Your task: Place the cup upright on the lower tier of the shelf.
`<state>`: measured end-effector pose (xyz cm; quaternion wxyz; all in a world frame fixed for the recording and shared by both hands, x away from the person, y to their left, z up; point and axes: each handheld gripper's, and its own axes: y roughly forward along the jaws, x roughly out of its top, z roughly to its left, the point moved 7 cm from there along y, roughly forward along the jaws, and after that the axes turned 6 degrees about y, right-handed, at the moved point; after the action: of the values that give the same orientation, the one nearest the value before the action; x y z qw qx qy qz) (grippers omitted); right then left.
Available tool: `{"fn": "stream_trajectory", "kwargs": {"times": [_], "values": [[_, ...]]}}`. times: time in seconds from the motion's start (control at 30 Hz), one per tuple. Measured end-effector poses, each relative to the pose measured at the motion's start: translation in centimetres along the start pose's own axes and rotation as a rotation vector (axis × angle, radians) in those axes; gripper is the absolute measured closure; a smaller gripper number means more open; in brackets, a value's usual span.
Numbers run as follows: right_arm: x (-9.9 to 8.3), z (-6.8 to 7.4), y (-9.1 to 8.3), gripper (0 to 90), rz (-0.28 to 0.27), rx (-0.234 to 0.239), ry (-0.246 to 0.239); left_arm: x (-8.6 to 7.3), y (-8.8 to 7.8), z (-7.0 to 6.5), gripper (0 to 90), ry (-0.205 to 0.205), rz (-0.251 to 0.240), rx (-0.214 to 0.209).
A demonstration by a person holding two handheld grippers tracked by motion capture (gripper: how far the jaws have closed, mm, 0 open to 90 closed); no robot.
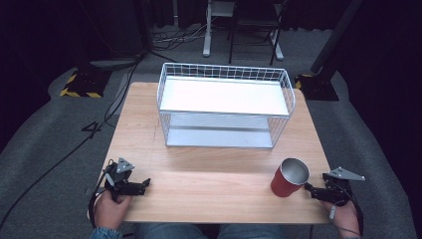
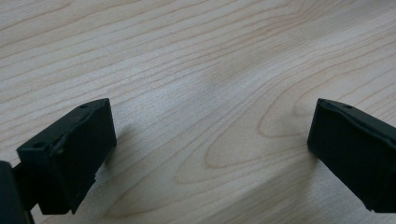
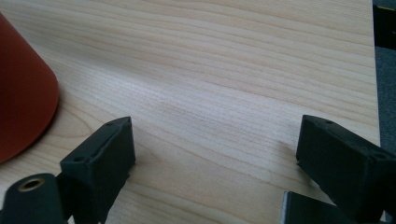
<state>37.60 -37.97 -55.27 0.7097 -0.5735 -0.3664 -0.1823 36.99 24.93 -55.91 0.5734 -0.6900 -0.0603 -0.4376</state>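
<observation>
With both tongs released and resting low on the tabletop [image 1: 199, 169], the right tongs [image 1: 309, 189] sit just beside the upright red cup [image 1: 288, 178], so I'd guess grasping it comes next: straddle its wall squarely, close gently

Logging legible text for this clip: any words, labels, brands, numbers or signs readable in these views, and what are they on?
"4": a dark mark shaped like this digit on the grey floor left of the table; it may be only tape or cable.
Nothing else reads. The red cup, the wire basket and both grippers, left and right, carry no visible lettering. The yellow-and-black striped base is a hazard pattern, not text.
</observation>
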Motion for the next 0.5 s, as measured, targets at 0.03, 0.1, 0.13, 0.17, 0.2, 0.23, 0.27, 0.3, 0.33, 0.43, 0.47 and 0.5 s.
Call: {"fn": "stream_trajectory", "kwargs": {"times": [0.03, 0.1, 0.13, 0.17, 0.2, 0.23, 0.27, 0.3, 0.33, 0.43, 0.47, 0.5], "values": [[0.00, 0.00, 0.00, 11.8, 0.000, 0.000, 0.000, 0.00, -0.01, -0.01, 1.4, 0.000, 0.001, 0.000], [0.00, -0.02, 0.00, 12.0, -0.001, -0.003, 0.003, -0.01, -0.01, 0.00, 1.4, 0.000, 0.001, 0.000], [0.00, -0.05, -0.02, 12.2, -0.002, -0.006, 0.008, 0.00, -0.01, -0.01, 1.4, -0.001, 0.000, 0.000], [-0.01, -0.10, -0.04, 12.6, -0.004, -0.006, 0.009, 0.00, -0.01, 0.00, 1.4, 0.000, 0.001, 0.000], [-0.03, -0.17, -0.10, 13.6, -0.006, -0.011, 0.014, 0.01, 0.00, 0.02, 1.4, 0.000, 0.001, 0.002], [-0.02, -0.20, -0.10, 13.6, -0.009, -0.014, 0.016, 0.01, 0.00, 0.02, 1.4, 0.000, 0.001, 0.002], [-0.02, -0.20, -0.10, 13.6, -0.009, -0.014, 0.016, 0.01, 0.00, 0.07, 1.4, 0.003, 0.003, 0.003], [-0.03, -0.20, -0.11, 13.6, -0.009, -0.014, 0.016, 0.05, 0.03, 0.08, 1.4, -0.001, 0.004, 0.004], [-0.03, -0.20, -0.10, 13.6, -0.008, -0.016, 0.016, 0.07, 0.05, 0.05, 1.4, -0.006, 0.003, 0.006], [-0.03, -0.21, -0.10, 13.6, -0.009, -0.018, 0.017, 0.11, 0.08, 0.06, 1.4, -0.009, 0.003, 0.007], [-0.04, -0.22, -0.11, 13.6, -0.009, -0.020, 0.018, 0.15, 0.11, 0.10, 1.4, -0.009, 0.005, 0.009], [-0.04, -0.22, -0.12, 13.6, -0.009, -0.021, 0.019, 0.18, 0.14, 0.12, 1.4, -0.012, 0.005, 0.011]]}}
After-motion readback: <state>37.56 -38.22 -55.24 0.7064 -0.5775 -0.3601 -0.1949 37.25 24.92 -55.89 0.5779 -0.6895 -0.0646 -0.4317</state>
